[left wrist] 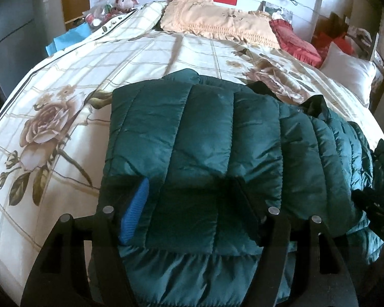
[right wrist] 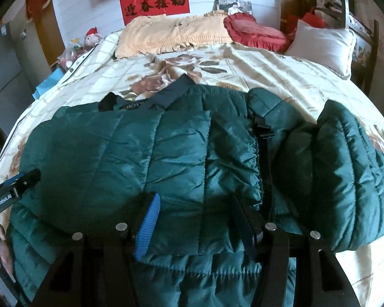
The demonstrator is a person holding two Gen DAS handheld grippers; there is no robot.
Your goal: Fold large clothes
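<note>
A dark green quilted puffer jacket (left wrist: 217, 133) lies across the near half of the bed, one side folded over its body; it also shows in the right wrist view (right wrist: 130, 148). Its collar (right wrist: 171, 94) points toward the pillows and one sleeve (right wrist: 345, 163) bulges at the right. My left gripper (left wrist: 192, 209) is open just above the jacket's near hem, its blue-padded finger (left wrist: 135, 212) at the left. My right gripper (right wrist: 199, 222) is open above the folded flap's near edge, blue pad (right wrist: 148, 225) on its left finger. Neither holds fabric.
The bed has a cream floral quilt (left wrist: 64, 107). A peach pillow cover (left wrist: 212, 18), a red cushion (right wrist: 253, 33) and a white pillow (right wrist: 322, 43) lie at the head. A plush toy and clutter (left wrist: 110, 7) sit at the far left. The left gripper shows at the right view's edge (right wrist: 10, 192).
</note>
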